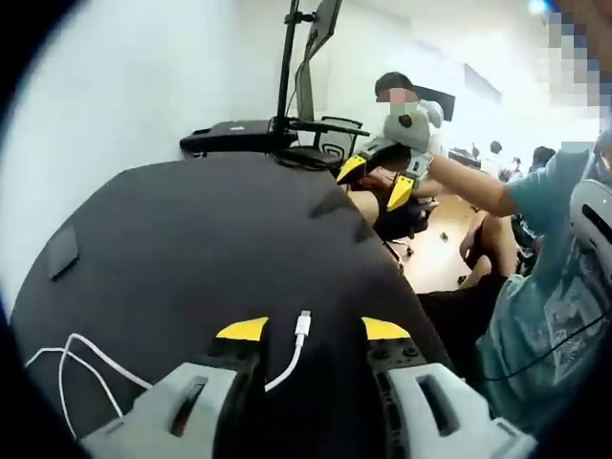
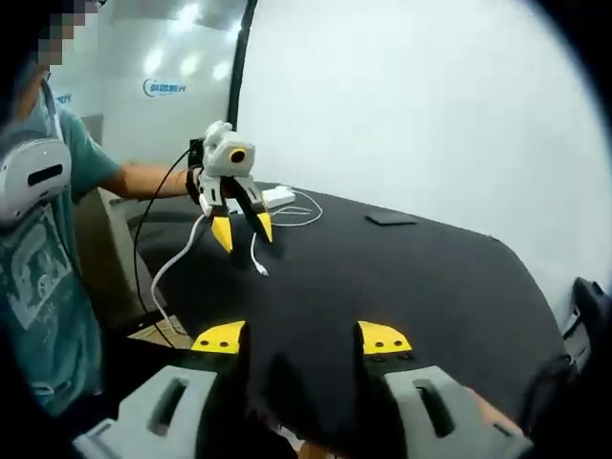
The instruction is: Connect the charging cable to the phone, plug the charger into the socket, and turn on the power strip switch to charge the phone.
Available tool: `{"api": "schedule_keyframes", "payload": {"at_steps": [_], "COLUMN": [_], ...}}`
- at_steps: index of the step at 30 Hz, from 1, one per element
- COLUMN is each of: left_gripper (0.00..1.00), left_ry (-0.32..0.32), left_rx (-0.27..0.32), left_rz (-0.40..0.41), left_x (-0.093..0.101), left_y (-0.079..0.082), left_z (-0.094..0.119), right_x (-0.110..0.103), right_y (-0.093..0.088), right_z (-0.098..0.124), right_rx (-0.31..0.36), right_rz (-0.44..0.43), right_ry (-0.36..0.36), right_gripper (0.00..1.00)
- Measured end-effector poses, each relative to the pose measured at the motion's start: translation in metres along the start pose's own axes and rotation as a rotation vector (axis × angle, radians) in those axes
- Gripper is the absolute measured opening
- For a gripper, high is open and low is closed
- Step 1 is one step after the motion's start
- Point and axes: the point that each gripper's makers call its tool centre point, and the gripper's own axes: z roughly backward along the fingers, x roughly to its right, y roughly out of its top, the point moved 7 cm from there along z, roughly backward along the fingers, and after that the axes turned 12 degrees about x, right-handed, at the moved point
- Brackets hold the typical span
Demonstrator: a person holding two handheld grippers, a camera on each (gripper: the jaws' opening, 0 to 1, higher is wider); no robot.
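Note:
A white charging cable (image 1: 67,356) lies on the black table (image 1: 191,239), and its plug end (image 1: 303,325) rests on the tabletop between my left gripper's (image 1: 314,330) open jaws. The dark phone (image 1: 62,251) lies flat near the table's far left edge. In the right gripper view my left gripper (image 2: 243,229) hovers over the cable end (image 2: 261,271), with a white power strip (image 2: 277,198) behind it and the phone (image 2: 392,220) to the right. My right gripper (image 2: 301,337) is open and holds nothing; it hangs raised off the table's right side (image 1: 376,180).
A person in a teal shirt (image 2: 48,249) stands at the table's edge holding both grippers. A monitor stand (image 1: 287,67) and a black device (image 1: 229,134) sit at the table's far end. Office chairs and other people are beyond. A white wall (image 2: 430,115) runs behind the table.

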Motion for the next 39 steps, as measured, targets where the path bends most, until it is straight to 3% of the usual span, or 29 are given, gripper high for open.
{"api": "schedule_keyframes", "payload": {"at_steps": [9,17,22,27,34,37,39], "left_gripper": [0.30,0.25,0.19,0.06,0.05,0.05,0.05], "left_ry": [-0.001,-0.044,-0.045,-0.016,-0.013,0.057,0.071], "left_rx": [-0.047,-0.109,-0.095,-0.076,-0.078,-0.091,-0.088], "left_rz": [0.001,0.012,0.047,0.065,0.037,-0.035,-0.038], "left_x": [-0.009,-0.005,-0.006,-0.011,-0.011,-0.014,-0.013], "left_y": [-0.007,-0.013,-0.015,-0.017,-0.017,-0.013,-0.010], "left_z": [-0.012,-0.022,-0.021,-0.024,-0.025,-0.023,-0.020], "right_x": [0.001,0.001,0.002,0.004,0.008,0.016,0.026], "right_y": [0.004,0.000,0.000,-0.001,-0.003,-0.002,-0.002], "right_z": [-0.008,-0.009,-0.008,-0.007,-0.004,-0.007,-0.011], "right_rx": [0.026,0.028,0.030,0.030,0.028,0.046,0.057], "right_rz": [-0.004,-0.002,-0.002,0.000,0.001,-0.010,-0.015], "right_ry": [0.028,0.038,0.038,0.037,0.027,0.023,0.020], "right_gripper": [0.40,0.40,0.40,0.40,0.40,0.40,0.40]}}
